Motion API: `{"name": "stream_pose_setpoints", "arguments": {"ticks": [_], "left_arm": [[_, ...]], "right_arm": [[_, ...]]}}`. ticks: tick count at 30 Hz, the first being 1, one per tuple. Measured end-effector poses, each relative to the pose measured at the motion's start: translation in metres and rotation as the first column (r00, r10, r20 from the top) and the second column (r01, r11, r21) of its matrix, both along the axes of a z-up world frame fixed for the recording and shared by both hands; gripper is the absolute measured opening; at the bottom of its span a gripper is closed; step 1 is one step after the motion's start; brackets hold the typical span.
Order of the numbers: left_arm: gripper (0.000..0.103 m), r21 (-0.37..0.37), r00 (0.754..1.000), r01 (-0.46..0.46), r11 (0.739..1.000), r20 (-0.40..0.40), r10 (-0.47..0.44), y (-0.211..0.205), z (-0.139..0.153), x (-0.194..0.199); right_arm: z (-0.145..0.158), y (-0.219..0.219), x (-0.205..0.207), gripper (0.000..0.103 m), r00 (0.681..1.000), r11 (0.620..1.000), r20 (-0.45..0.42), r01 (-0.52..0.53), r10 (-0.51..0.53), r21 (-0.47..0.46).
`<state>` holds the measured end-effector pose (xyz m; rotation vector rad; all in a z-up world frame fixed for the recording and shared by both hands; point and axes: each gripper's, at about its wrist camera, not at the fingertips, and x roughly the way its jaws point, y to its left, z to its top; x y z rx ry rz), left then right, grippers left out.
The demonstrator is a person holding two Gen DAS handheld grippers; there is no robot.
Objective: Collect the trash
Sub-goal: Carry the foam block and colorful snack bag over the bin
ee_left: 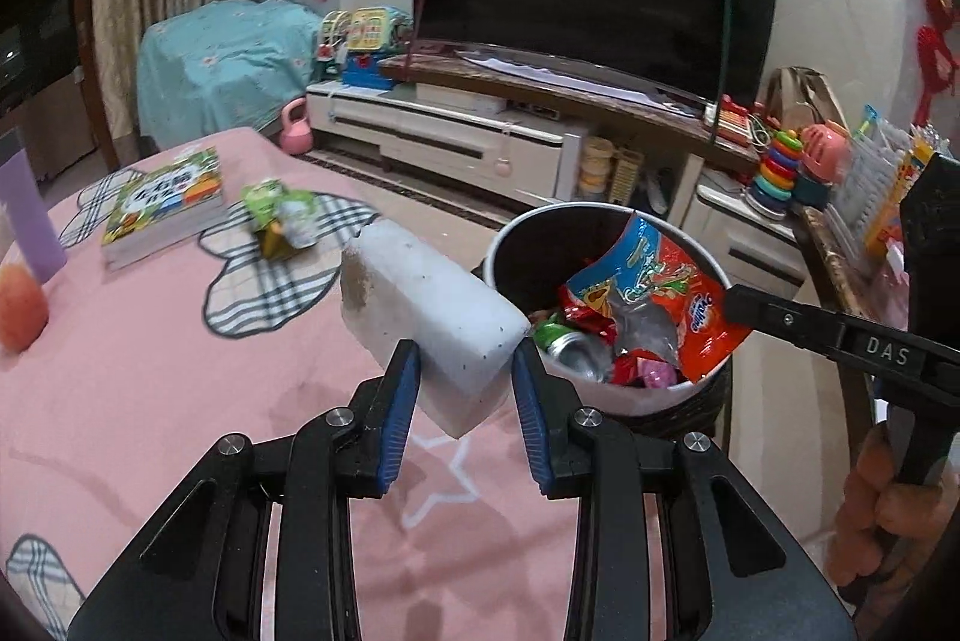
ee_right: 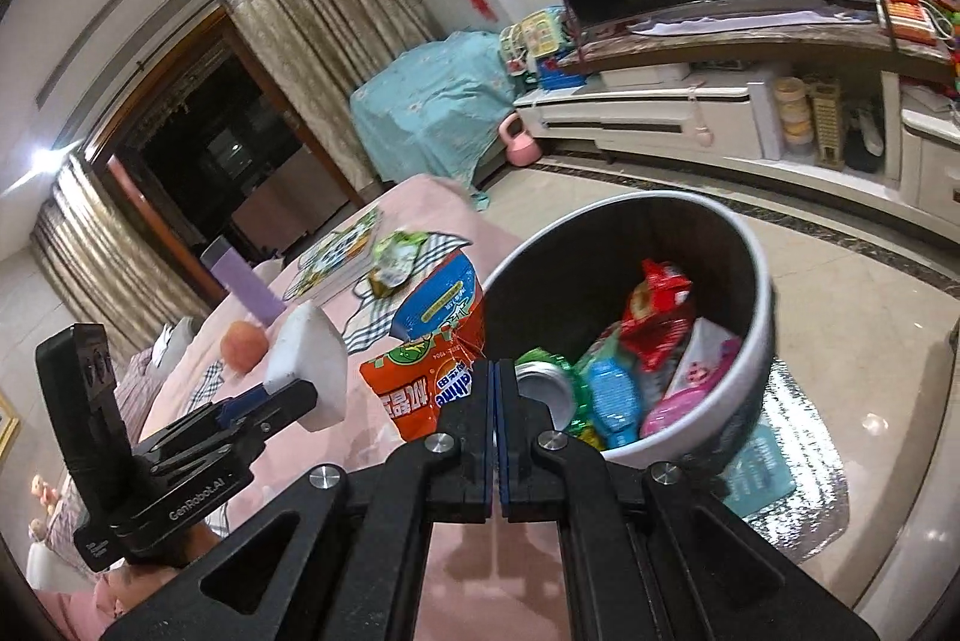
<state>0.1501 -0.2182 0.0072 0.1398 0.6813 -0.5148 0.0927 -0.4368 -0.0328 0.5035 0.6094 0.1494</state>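
Left wrist: left gripper (ee_left: 462,359) clamps foam block (ee_left: 420,305) over pink bedspread (ee_left: 150,371); right gripper (ee_right: 497,371) pinches orange wrapper (ee_right: 420,383).

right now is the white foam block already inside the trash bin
No, the white foam block is clamped in the left gripper above the pink table, beside the trash bin.

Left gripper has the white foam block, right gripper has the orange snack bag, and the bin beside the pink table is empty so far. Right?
Not quite: the bin is not empty. The right wrist view shows a can and several wrappers inside it. The rest holds: the left gripper grips the foam block, and the right gripper holds the orange bag in shut jaws.
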Motion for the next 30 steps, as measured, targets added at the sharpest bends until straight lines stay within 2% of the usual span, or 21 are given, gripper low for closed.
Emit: {"name": "stream_pose_setpoints", "arguments": {"ticks": [17, 30], "left_arm": [[0.031, 0.003, 0.997, 0.073, 0.997, 0.008, -0.073, -0.043, 0.007, 0.009], [0.031, -0.014, 0.99, 0.141, 0.99, -0.031, -0.141, -0.08, 0.002, 0.024]], "right_arm": [[-0.003, -0.036, 0.002, 0.001, 0.997, 0.997, -0.028, 0.074, -0.075, -0.031], [-0.002, -0.044, 0.017, 0.001, 0.993, 0.993, -0.058, 0.095, -0.099, -0.071]]}}
